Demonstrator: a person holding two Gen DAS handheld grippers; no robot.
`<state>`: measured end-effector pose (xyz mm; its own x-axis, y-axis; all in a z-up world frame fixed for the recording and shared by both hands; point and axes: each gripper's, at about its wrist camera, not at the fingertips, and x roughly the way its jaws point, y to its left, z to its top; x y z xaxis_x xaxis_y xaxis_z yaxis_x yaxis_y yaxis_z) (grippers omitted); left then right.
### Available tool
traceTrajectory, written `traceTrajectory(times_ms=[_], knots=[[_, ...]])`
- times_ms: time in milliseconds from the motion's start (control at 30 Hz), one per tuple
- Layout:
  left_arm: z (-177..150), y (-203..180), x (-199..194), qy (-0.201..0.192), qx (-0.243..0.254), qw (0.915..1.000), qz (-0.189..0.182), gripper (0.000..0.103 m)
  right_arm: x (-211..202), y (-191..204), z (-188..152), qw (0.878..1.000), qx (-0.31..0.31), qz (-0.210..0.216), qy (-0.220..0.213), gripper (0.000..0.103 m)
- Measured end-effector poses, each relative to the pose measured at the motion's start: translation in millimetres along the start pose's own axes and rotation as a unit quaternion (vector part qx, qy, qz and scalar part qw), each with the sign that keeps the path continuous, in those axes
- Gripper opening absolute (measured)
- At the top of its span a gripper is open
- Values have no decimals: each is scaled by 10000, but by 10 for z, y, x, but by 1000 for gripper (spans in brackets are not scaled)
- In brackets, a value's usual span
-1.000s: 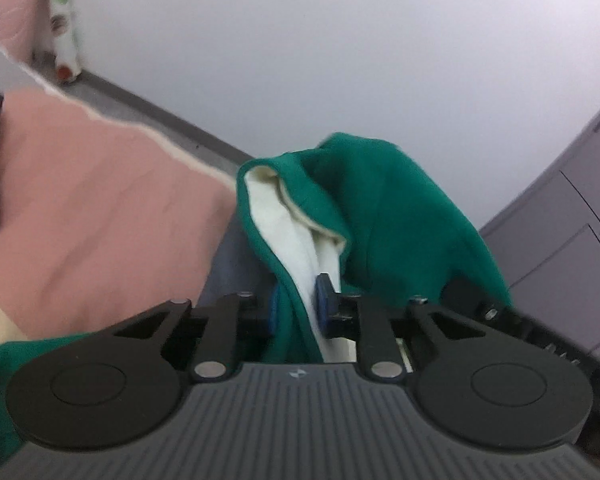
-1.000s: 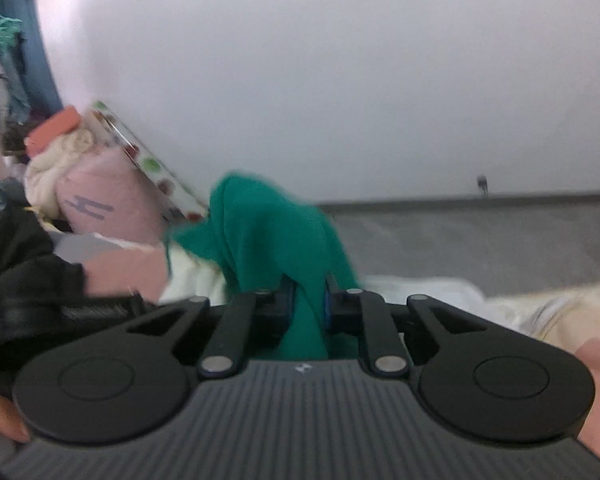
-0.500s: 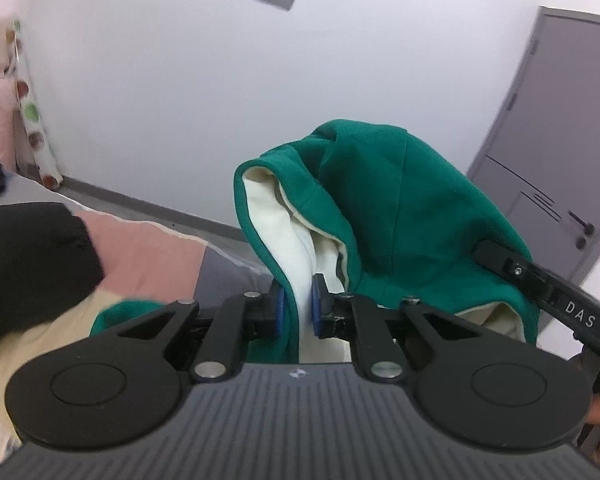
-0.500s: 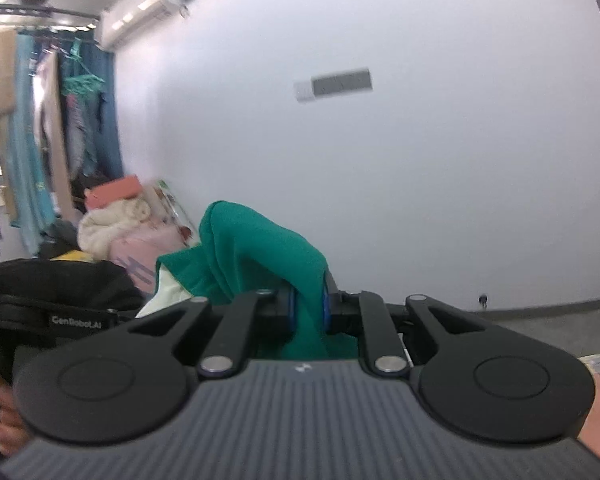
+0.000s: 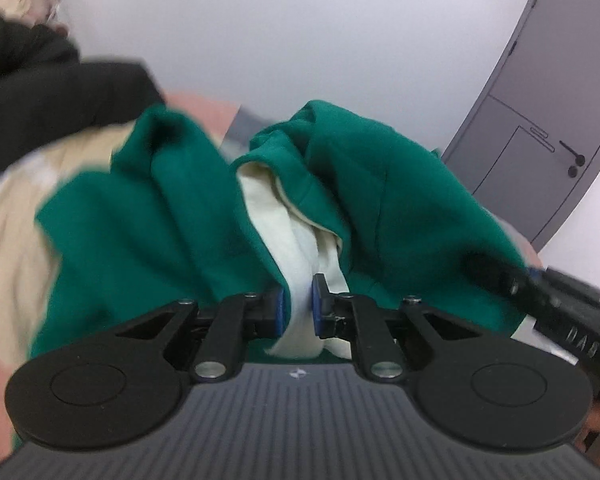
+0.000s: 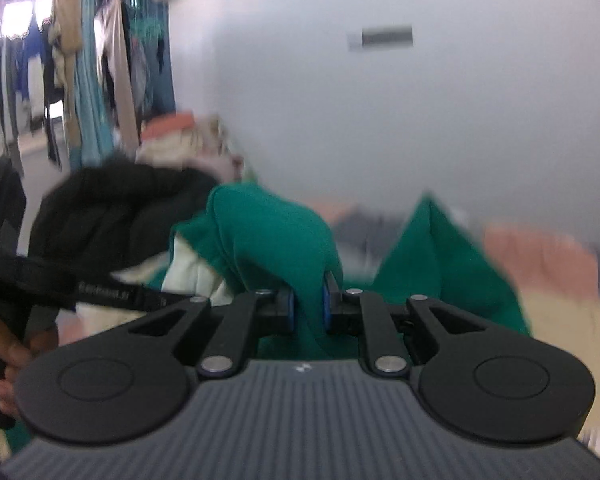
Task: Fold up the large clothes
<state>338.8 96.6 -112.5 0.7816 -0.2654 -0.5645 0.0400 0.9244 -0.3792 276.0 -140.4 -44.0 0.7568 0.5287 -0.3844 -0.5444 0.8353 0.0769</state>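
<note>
Nearest in the left wrist view, the left gripper has its blue-padded black fingers pinched on the green garment, clamping a fold where the cream lining shows. The cloth is thick, soft and fleecy, matte green outside and pale cream within. It rises from the jaws in two rounded humps, one to the left and a taller one to the right, with the lining running up the valley between them. At the right edge a black bar of the other tool crosses in front of the cloth, with fingertips of a hand just below it.

In the right wrist view, the right gripper is likewise closed on a bunched ridge of the same green garment, which bulges up and leftwards over the fingers; a second green peak stands to the right. A hand grips a black handle at the near left.

Beyond the garment lies a bed surface in cream and pink, blurred. A black padded jacket sits to the far left. Farther off are a plain white wall, a grey door at the far right, and hanging clothes at the far left.
</note>
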Motion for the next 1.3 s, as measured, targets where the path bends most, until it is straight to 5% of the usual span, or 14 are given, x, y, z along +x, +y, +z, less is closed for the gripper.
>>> traceTrajectory(times_ms=[100,233,367,400,667,867,1200,1267,1300], knots=[[-253,122,-69,32,-234,9997,-82,22,19,59,-316,9992,21,-76,402,17],[-352,296,-256,-82,-501,9985,-221,59,-109,78,-456,9980,226,9,591,23],[-331,292,-484,-308,-687,9963,-413,61,-271,56,-480,9985,414,176,323,69],[-311,283,-544,-371,-696,9960,-419,62,-302,50,-479,9983,465,271,216,71],[-308,351,-506,-402,-630,9967,-325,62,-125,319,-225,9981,249,557,-24,70],[-262,567,-398,-366,-716,9967,122,62,299,377,128,9977,550,389,-104,72],[-240,914,-329,-426,-884,9952,55,62,1110,456,139,9909,911,-31,986,72],[-244,964,-309,-415,-937,9947,-23,62,1121,467,95,9897,922,1,1091,67],[-244,976,-310,-421,-942,9946,-55,62,1113,465,87,9894,926,62,1114,51]])
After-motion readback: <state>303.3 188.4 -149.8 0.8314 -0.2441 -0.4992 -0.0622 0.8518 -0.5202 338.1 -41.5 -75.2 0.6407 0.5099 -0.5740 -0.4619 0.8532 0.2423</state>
